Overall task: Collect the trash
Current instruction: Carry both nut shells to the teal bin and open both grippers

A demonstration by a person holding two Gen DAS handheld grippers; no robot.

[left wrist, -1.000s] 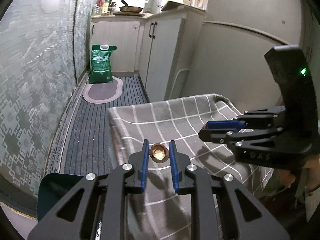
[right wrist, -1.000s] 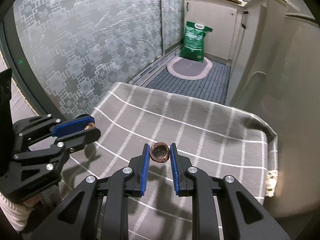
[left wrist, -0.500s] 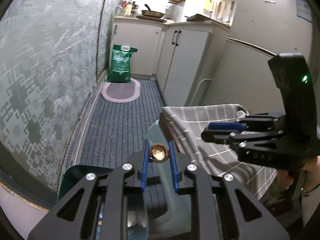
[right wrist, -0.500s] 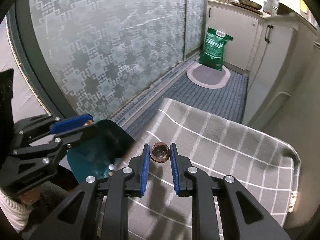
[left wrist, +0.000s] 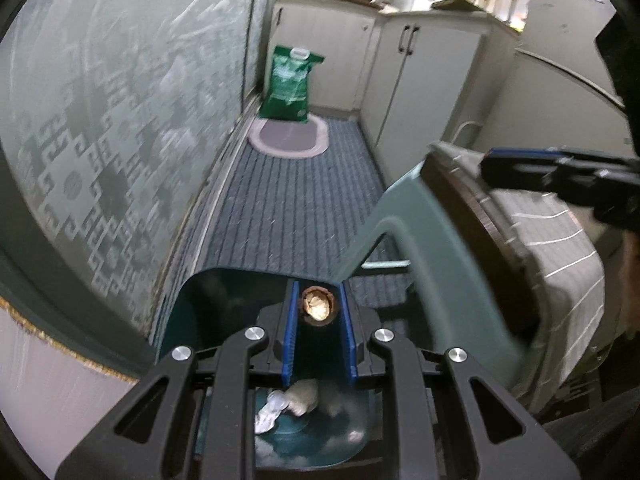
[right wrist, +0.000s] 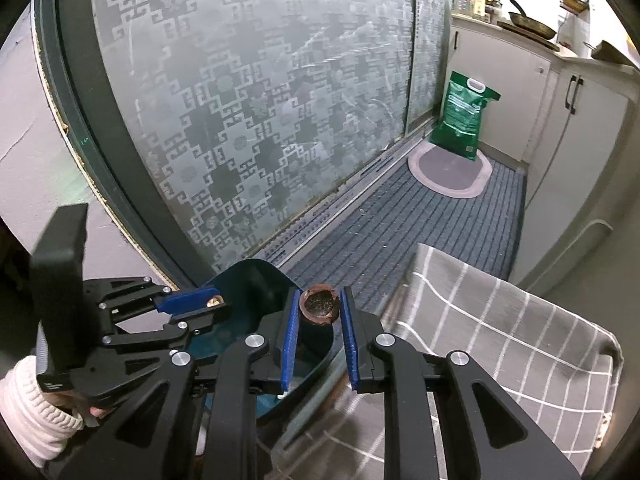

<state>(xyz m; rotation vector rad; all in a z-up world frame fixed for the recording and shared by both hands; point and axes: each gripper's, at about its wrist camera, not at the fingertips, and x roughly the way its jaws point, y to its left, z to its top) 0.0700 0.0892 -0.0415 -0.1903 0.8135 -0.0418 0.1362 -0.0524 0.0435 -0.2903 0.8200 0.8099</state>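
Observation:
My left gripper (left wrist: 319, 307) is shut on a brown nutshell half (left wrist: 319, 309) and holds it over the open teal trash bin (left wrist: 208, 304), which has white crumpled scraps (left wrist: 288, 404) on its bottom. My right gripper (right wrist: 319, 307) is shut on a second, dark nutshell half (right wrist: 320, 306) and hovers at the bin's (right wrist: 256, 284) edge beside the table. The left gripper also shows in the right wrist view (right wrist: 200, 306), low on the left, over the bin. The right gripper shows in the left wrist view (left wrist: 560, 180), blurred, at right.
The table with a grey checked cloth (right wrist: 500, 344) stands right of the bin. A patterned glass sliding door (right wrist: 260, 100) runs along the left. A green bag (right wrist: 464, 116) and an oval mat (right wrist: 452, 172) lie on the ribbed floor by white cabinets (right wrist: 576, 120).
Both grippers have moved left off the table with their nutshell halves. The left gripper has dropped to just above the bin's opening; the right one has reached the bin's edge.

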